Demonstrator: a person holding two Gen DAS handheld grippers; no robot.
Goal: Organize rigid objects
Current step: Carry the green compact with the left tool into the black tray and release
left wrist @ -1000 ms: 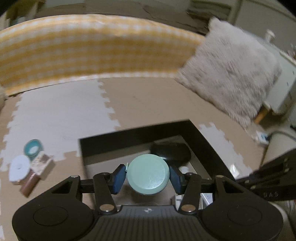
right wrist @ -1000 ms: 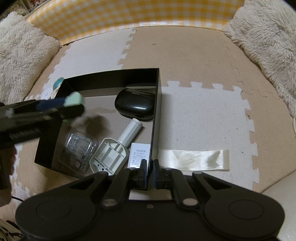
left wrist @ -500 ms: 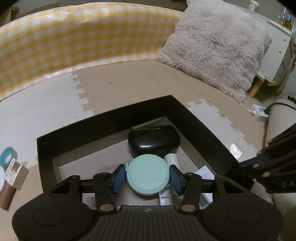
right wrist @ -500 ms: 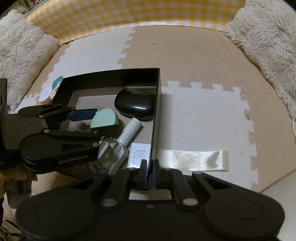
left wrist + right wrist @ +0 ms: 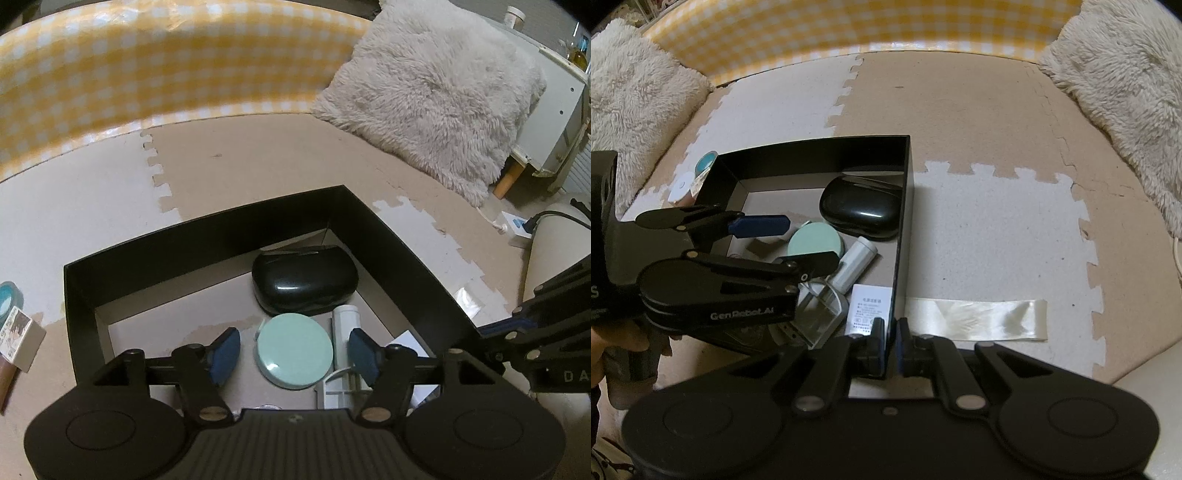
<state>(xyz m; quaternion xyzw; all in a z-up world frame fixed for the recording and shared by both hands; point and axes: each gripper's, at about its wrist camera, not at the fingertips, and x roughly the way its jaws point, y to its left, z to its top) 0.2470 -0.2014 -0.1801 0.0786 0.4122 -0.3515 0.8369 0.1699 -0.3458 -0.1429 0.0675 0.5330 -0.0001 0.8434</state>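
Inside the black box (image 5: 388, 236), the mint round case (image 5: 294, 350) now lies flat on the floor, just in front of the black oval case (image 5: 304, 277) and beside the white tube (image 5: 343, 325). Half a second ago the left gripper (image 5: 294, 355) was clamped on it; now its jaws stand wide, blue pads clear on both sides. So this item counts as placed, and the left gripper is free to fetch the next one. The right gripper (image 5: 891, 341) is pinched narrow on the box's right wall, as before, steadying it.

Count in box: one mint case, one black case, one white tube, one white label card (image 5: 870, 308), one clear plastic piece (image 5: 818, 321). Outside at left, still to sort: one teal tape ring (image 5: 6, 295), one small carton (image 5: 18, 341), one white disc (image 5: 681, 184). One satin ribbon strip (image 5: 975, 319) lies on the mat at right.
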